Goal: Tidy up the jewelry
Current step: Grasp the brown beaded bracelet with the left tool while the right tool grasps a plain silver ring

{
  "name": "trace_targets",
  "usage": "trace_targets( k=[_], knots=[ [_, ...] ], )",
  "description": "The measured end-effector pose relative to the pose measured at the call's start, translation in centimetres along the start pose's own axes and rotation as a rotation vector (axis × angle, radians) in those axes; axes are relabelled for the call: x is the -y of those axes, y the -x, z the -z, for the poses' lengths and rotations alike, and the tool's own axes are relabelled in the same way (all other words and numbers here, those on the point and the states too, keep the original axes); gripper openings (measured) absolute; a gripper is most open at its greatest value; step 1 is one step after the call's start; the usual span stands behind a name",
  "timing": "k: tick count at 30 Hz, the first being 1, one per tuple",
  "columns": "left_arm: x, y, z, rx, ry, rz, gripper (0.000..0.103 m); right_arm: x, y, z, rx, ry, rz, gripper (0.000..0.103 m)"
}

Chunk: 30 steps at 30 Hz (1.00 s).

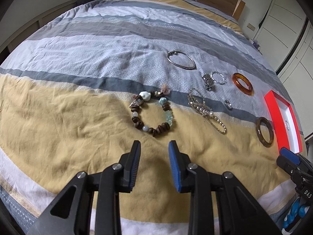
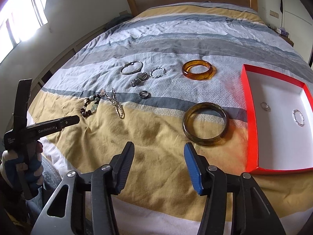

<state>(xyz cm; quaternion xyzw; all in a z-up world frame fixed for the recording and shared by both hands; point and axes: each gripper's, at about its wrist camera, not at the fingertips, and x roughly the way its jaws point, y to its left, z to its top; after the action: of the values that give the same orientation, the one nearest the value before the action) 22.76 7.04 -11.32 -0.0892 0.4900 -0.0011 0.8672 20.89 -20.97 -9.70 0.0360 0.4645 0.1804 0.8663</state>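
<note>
Left gripper (image 1: 154, 144) open and empty short of beaded bracelet (image 1: 151, 114), right gripper (image 2: 159, 146) open near dark bangle (image 2: 205, 124), red box (image 2: 252, 117) alongside

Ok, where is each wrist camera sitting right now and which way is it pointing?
Left wrist: on the left gripper, angled down the bed at the beaded bracelet; its own open fingers show, and the right gripper's tip at the right edge.
Right wrist: on the right gripper, angled down at the dark bangle and red box; its open fingers show, with the left gripper and gloved hand at the left edge.
Shared: striped bedspread, headboard, all the jewelry, the box.
</note>
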Motion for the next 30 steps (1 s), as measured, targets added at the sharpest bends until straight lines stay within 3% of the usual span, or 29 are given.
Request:
trace_targets(
  k=[8, 21, 24, 26, 30],
  knots=[
    [0.1, -1.9, -1.8, 0.005, 0.012, 0.03, 0.028, -0.8, -1.7, -1.6, 0.013, 0.021, -0.022, 0.05],
    [1.0, -5.6, -3.2, -0.008, -0.052, 0.043, 0.028, -1.6, -6.5, -4.9, 0.011, 0.042, -0.058, 0.049],
    [0.7, -6.3, -3.3, -0.008, -0.042, 0.035, 0.023, -1.7, -7.8, -5.9, 0.019, 0.038, -0.071, 0.046],
    [0.3, -6.7, -3.4, 0.001, -0.026, 0.025, 0.012, -1.7, -8.7, -6.5, 0.019, 0.034, -0.079, 0.044],
    [-0.8, -7.0, -3.4, 0.018, 0.021, 0.056, 0.01, -1.7, -10.6, -7.0, 0.001, 0.024, -0.097, 0.037]
  ],
)
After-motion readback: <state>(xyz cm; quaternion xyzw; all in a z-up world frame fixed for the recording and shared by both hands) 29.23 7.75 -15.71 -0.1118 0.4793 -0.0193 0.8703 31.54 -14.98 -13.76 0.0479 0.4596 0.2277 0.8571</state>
